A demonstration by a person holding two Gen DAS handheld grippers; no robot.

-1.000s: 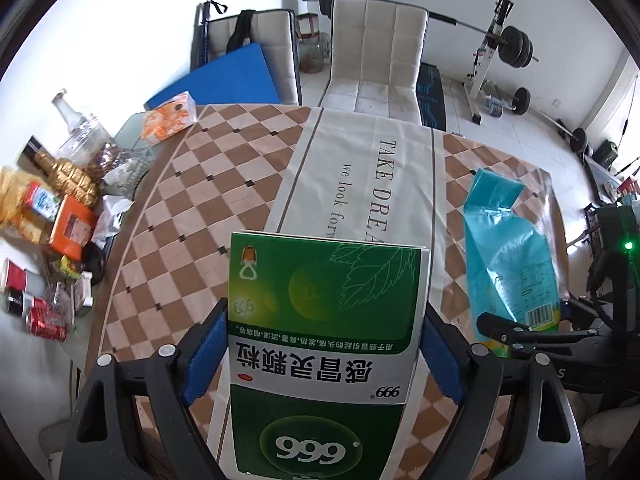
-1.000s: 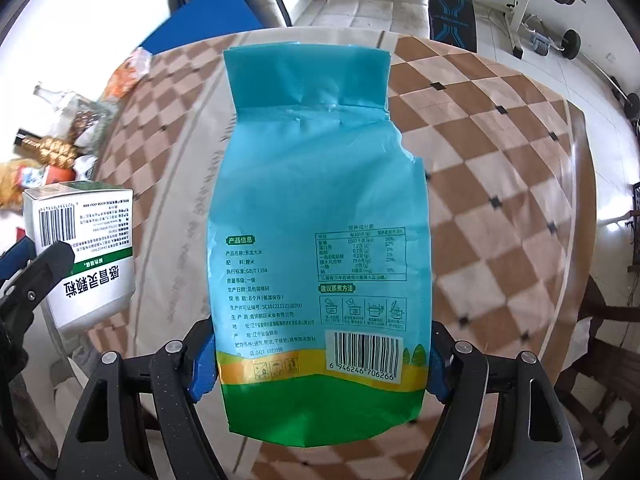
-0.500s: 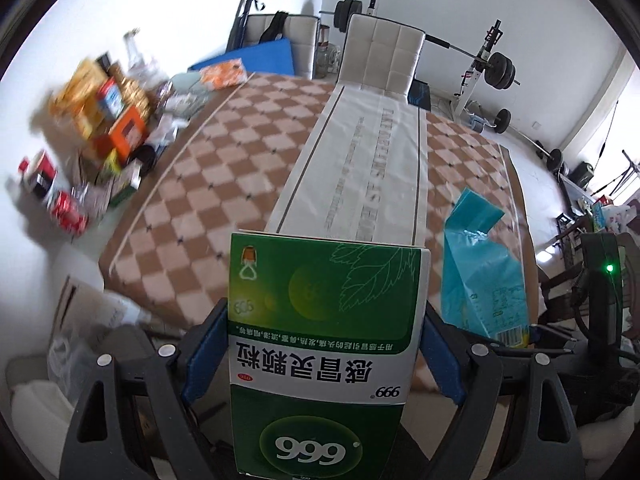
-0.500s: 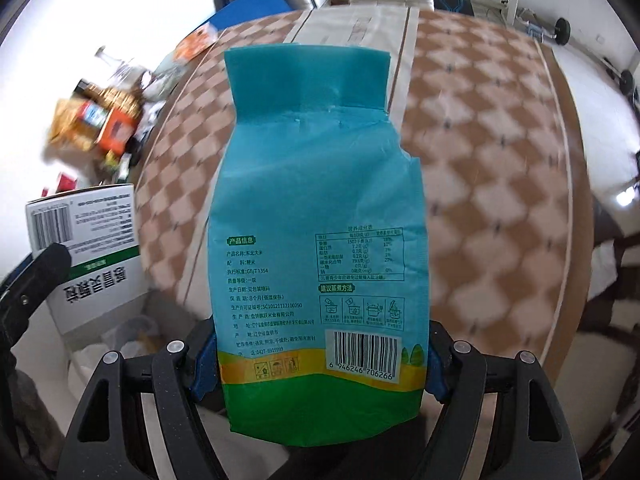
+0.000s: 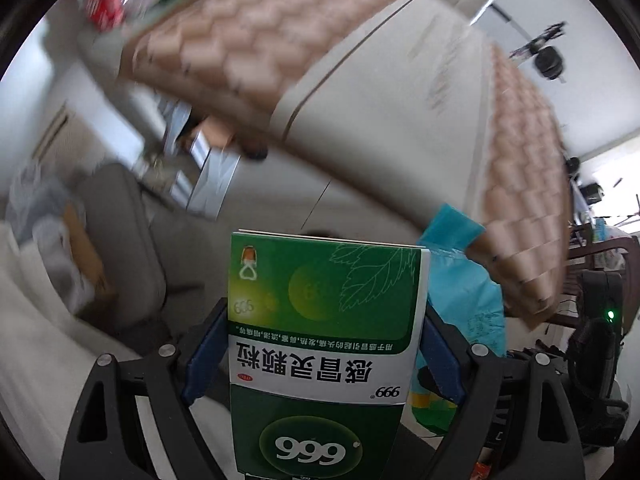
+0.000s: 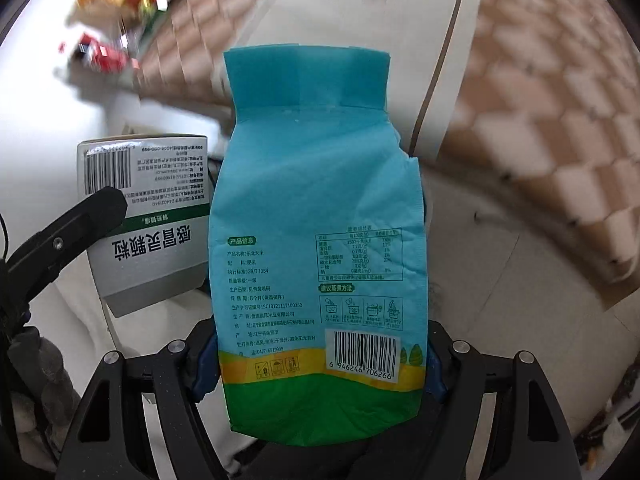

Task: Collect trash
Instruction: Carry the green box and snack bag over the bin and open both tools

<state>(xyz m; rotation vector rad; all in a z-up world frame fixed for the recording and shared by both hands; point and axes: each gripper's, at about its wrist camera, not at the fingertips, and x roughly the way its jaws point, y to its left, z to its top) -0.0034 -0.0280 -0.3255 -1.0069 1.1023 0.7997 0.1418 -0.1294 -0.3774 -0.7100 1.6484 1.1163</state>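
My left gripper is shut on a green and white medicine box, its blue pads pressing both sides. My right gripper is shut on a blue rice bag with a green and yellow bottom, held upright between the pads. Both items hang past the table's near edge, over the floor. In the right wrist view the medicine box shows at the left with a black finger of the left gripper in front of it. In the left wrist view the blue bag pokes out to the right of the box.
The table with its checkered brown cloth and beige runner lies beyond and above both grippers. Snack packs and red cans crowd its far left corner. A grey seat and white bags sit on the floor at the left.
Both grippers have pulled back off the table and sunk, carrying the box and the bag. The table has slid up and away in both views; floor and a grey seat now show below.
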